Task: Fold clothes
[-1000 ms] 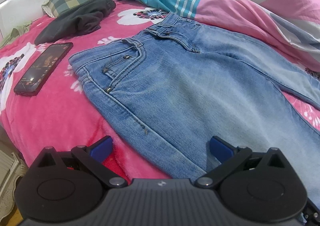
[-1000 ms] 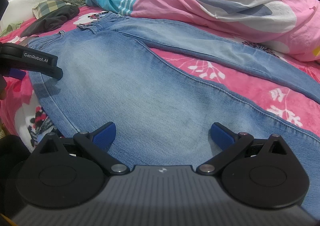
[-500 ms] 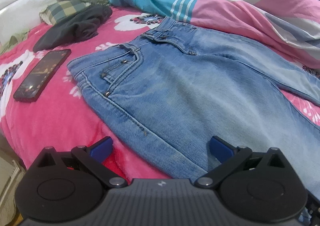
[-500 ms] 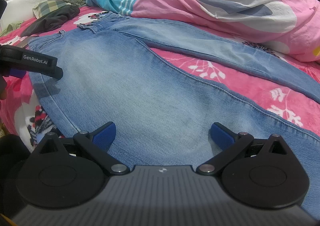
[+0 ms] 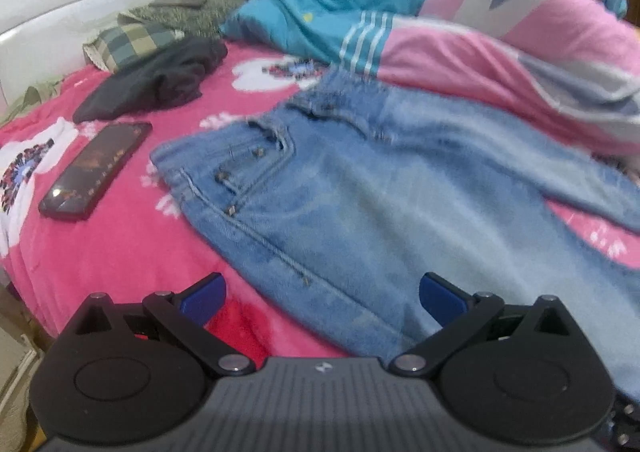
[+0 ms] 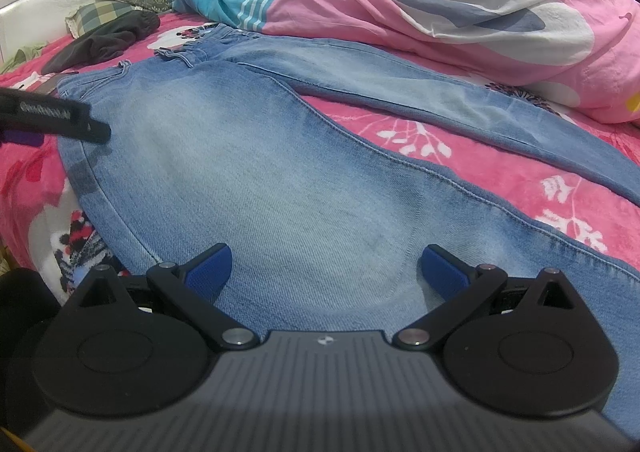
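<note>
Left gripper [image 5: 322, 298] rose; jeans [image 6: 248, 172] flat, unfolded

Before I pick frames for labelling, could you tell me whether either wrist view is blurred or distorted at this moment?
Left wrist view: motion-blurred, so the light blue denim jeans and black smartphone look smeared; only the open left gripper stays sharp. Right wrist view: sharp on the jeans and open right gripper, with the left gripper blurred at the edge. Both show fisheye bending.

Phone [image 5: 95, 171] on pink floral bedspread [image 5: 120, 244], dark garment [image 5: 156, 80] beyond, checked pillow [image 5: 132, 44], rumpled pink-and-teal duvet [image 6: 460, 0]
</note>
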`<state>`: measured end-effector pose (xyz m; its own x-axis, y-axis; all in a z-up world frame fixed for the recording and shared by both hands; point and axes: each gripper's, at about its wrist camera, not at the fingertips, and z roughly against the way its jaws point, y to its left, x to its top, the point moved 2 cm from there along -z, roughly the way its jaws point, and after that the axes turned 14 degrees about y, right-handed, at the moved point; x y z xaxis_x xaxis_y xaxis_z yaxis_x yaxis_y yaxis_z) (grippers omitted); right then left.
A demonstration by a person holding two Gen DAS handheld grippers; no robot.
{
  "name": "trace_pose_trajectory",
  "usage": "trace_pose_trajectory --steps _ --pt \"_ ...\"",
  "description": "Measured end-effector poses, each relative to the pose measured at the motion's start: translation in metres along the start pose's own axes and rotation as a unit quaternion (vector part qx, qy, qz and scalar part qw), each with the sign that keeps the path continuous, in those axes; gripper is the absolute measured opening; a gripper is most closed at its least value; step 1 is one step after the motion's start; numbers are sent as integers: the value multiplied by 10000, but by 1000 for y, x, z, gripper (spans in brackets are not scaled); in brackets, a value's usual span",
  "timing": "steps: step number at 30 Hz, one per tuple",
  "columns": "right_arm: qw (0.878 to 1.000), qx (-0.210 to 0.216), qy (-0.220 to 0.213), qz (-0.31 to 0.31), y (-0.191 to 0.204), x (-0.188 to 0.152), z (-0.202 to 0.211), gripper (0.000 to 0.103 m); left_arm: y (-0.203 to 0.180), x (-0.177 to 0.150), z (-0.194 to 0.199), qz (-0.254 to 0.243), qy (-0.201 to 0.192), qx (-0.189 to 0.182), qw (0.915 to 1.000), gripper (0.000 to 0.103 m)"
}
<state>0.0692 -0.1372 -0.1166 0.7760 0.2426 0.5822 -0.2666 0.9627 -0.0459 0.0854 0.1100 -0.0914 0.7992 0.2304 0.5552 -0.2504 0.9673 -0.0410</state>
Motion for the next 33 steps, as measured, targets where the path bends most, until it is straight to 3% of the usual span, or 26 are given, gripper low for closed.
trace_pose_trajectory --steps 3,12,18,27,33 --pt "10000 -2 -3 0 1 0 0 102 0 3 6 35 -218 -150 9996 103" --pt "10000 -5 13 11 0 0 0 102 -16 11 2 -218 -372 -454 9980 103" --pt "10000 -9 23 22 0 0 0 102 -29 14 -6 -540 -469 -373 9967 102" --pt "10000 -8 25 30 0 1 0 102 -26 11 -26 -593 -50 -299 9978 97" --pt "10000 -5 25 37 0 1 0 102 -24 10 -27 -618 -17 -331 9975 98"
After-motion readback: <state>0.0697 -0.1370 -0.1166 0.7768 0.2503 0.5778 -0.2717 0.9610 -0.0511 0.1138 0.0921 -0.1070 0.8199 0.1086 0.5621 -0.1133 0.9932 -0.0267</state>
